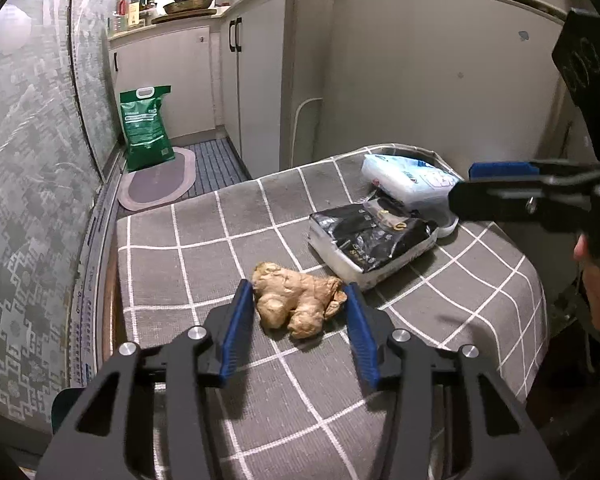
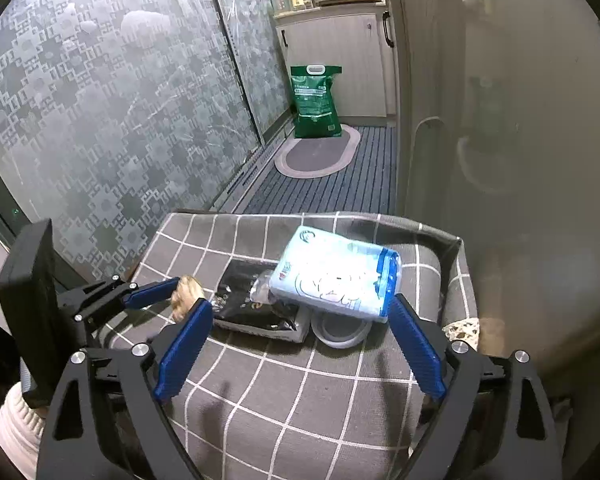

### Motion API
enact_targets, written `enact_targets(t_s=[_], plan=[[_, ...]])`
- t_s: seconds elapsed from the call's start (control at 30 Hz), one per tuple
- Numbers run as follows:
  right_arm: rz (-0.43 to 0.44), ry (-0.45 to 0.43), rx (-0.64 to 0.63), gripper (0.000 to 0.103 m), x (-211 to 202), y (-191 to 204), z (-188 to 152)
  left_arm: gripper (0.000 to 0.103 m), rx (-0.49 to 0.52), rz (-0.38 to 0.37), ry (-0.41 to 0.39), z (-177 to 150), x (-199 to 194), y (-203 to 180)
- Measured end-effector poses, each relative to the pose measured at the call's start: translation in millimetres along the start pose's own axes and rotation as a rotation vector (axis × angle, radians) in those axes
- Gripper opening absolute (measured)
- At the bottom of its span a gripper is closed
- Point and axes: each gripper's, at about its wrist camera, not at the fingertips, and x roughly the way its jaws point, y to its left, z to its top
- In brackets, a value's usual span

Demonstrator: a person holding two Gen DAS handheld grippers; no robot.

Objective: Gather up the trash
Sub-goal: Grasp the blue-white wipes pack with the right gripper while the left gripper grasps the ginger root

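My left tool (image 1: pixel 298 300) straddles the ginger root (image 1: pixel 296 300), its pads beside it, not clearly pressing. My right tool (image 2: pixel 300 312) gapes wide before the blue tissue pack (image 2: pixel 336 280), near the counter's (image 2: pixel 284 392) far-right edge. The black packet (image 2: pixel 252 300) lies between them; the near checked cloth is bare.

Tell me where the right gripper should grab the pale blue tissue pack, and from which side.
Grip the pale blue tissue pack across its short width, coming from above on the near side: it lies tilted on the black packet and white bowl, its sides exposed.
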Motion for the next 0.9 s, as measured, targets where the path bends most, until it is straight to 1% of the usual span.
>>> enact_targets(t_s=[0.2, 0.43, 0.63, 0.73, 0.9], plan=[[-0.03, -0.006, 0.017, 0.093, 9.4, -0.4, 1.0, 0.049, -0.023, -0.006, -0.01, -0.3, -3.8, 3.7], [-0.085, -0.012, 0.037, 0.095, 17.2, -4.2, 6.0, 0.049, -0.05, -0.027, -0.05, 0.3, -17.0, 7.4], [-0.129, -0.01, 0.065, 0.095, 28.4, -9.1, 9.8, 0.049, -0.042, -0.036, -0.055, -2.3, -22.4, 7.5], [-0.137, -0.012, 0.081, 0.095, 32.4, -8.9, 12.9, 0.049, -0.033, -0.041, -0.061, -4.5, -26.9, 6.8], [-0.163, -0.006, 0.075, 0.095, 39.1, -2.8, 13.4, 0.049, -0.034, -0.043, -0.078, -9.0, -37.5, 12.0]])
